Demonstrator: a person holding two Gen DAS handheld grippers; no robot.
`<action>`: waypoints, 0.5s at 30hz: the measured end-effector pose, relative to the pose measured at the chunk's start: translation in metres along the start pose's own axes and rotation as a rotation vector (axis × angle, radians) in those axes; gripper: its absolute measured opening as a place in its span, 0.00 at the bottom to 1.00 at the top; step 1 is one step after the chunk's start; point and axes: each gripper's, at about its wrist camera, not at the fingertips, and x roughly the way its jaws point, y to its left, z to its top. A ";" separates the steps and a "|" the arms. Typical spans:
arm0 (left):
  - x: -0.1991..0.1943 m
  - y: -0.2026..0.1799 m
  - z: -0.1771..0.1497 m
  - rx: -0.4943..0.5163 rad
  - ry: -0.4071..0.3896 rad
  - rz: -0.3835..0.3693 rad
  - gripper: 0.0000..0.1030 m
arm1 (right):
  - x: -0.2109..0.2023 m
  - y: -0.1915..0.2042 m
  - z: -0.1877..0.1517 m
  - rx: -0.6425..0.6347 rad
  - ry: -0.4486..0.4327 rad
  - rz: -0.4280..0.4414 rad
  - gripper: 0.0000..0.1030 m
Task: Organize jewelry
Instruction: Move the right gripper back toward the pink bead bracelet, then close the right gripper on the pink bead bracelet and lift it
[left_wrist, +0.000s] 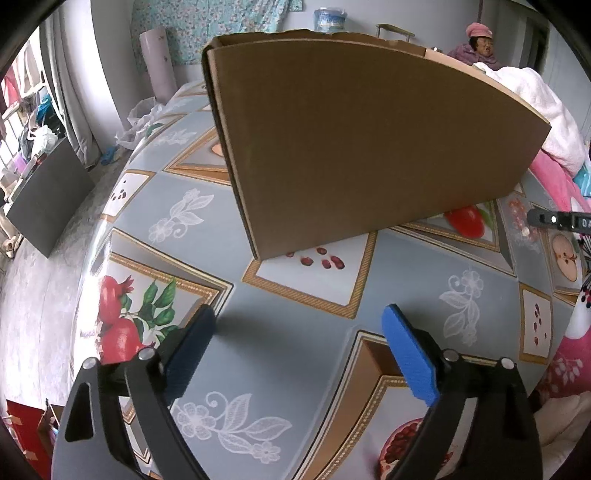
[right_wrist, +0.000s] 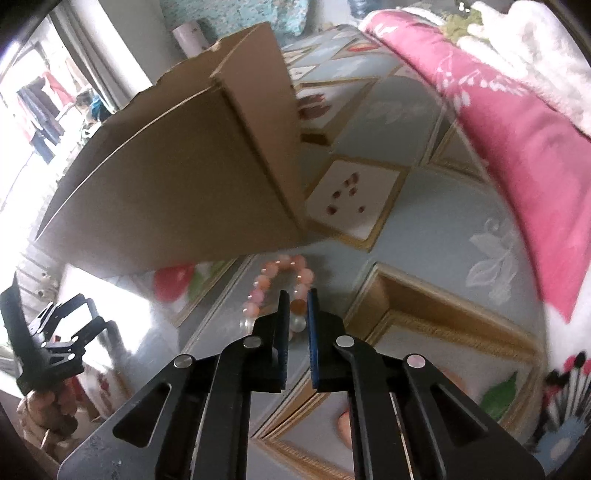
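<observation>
The right gripper (right_wrist: 298, 295), jaws narrowed around a pink-and-orange beaded bracelet (right_wrist: 275, 286), reaches over the patterned table (right_wrist: 424, 206). The bracelet lies just before a plain brown cardboard box (right_wrist: 177, 177). The left gripper (left_wrist: 299, 325) hovers with jaws wide and empty.

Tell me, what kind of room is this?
Probably a lived-in room at home, perhaps a bedroom: a pink floral quilt lies beside the fruit-patterned tablecloth, clothes hang by the window, and a cardboard box sits on top.
</observation>
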 end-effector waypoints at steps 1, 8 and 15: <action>-0.001 0.000 0.000 -0.001 -0.001 0.000 0.89 | 0.001 0.005 -0.003 -0.007 0.007 0.014 0.07; -0.001 0.001 -0.002 -0.003 0.000 0.003 0.92 | 0.014 0.044 -0.012 -0.075 0.056 0.122 0.07; -0.001 0.000 0.000 0.002 0.004 0.001 0.95 | 0.023 0.073 -0.014 -0.151 0.081 0.178 0.07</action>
